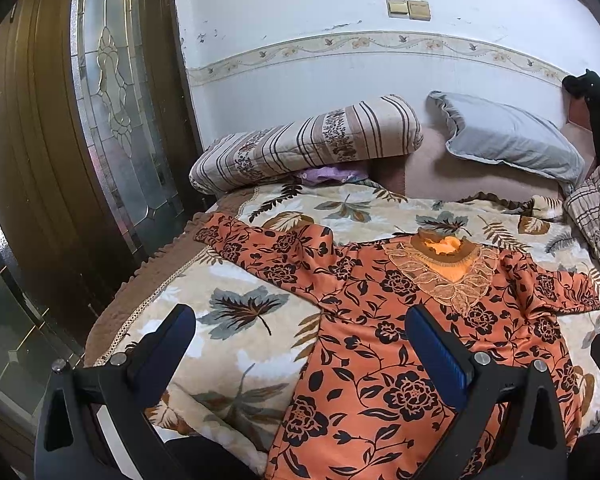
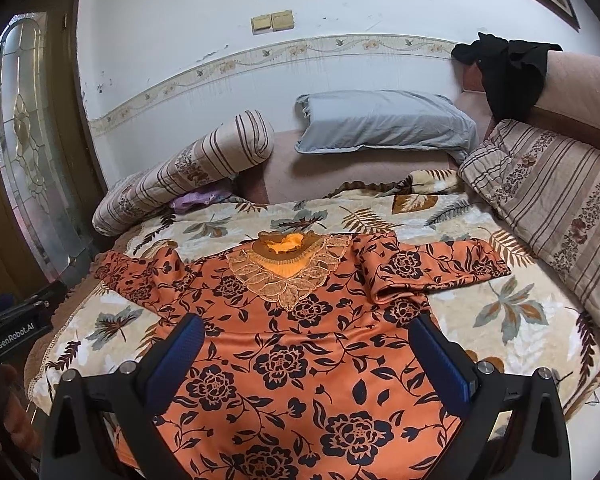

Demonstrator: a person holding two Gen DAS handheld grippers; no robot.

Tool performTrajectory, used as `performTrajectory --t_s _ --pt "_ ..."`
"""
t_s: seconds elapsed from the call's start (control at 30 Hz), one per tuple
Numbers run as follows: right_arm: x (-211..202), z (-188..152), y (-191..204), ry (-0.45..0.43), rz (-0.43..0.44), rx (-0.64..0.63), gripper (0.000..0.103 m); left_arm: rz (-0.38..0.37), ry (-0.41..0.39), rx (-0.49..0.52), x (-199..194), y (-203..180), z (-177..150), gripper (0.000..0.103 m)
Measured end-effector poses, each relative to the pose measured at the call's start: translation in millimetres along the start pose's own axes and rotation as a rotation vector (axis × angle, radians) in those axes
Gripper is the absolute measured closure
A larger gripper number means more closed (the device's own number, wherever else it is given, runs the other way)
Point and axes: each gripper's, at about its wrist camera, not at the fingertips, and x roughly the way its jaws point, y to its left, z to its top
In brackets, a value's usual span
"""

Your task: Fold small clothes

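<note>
Right wrist view first: the orange floral top point(image 2: 300, 344) lies face up on the leaf-print blanket point(image 2: 512, 320), neckline toward the pillows, hem toward me. I judge the folding barely begun. The body is spread flat and unfolded; only the sleeve on the right side point(image 2: 432, 268) seems doubled back on itself, with a rolled edge near the shoulder, though I cannot tell whether that is a deliberate fold or just how it landed. Left wrist view shows the other sleeve point(image 1: 260, 248) stretched out toward the blanket's edge, slightly rumpled, not folded in. Still left, as I read it: both sleeves brought across the chest, sides turned in, then the length folded up. My right gripper point(image 2: 308, 344) hovers above the lower body of the garment, jaws spread wide, nothing between them. My left gripper point(image 1: 300, 336) hangs over the garment's left edge, one finger above bare blanket and the other above the cloth, jaws likewise wide apart and empty. Cloth notes: orange ground, black rose-and-vine print, thin and a little glossy, so likely slippery and limp. A lace leaf-shaped collar point(image 2: 288, 276) surrounds the brown-trimmed neck opening. Small wrinkles near the armpits, otherwise fairly smooth. Striped bolster point(image 2: 188, 176) and grey pillow point(image 2: 380, 124) sit well beyond the garment.
</note>
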Motion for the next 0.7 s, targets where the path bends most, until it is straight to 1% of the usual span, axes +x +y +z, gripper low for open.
performTrajectory --t_s 0.7 --pt "9.8 -1.8 1.5 0.017 0.002 0.000 0.000 -0.004 0.015 0.002 7.3 -1.2 -6.0 0.000"
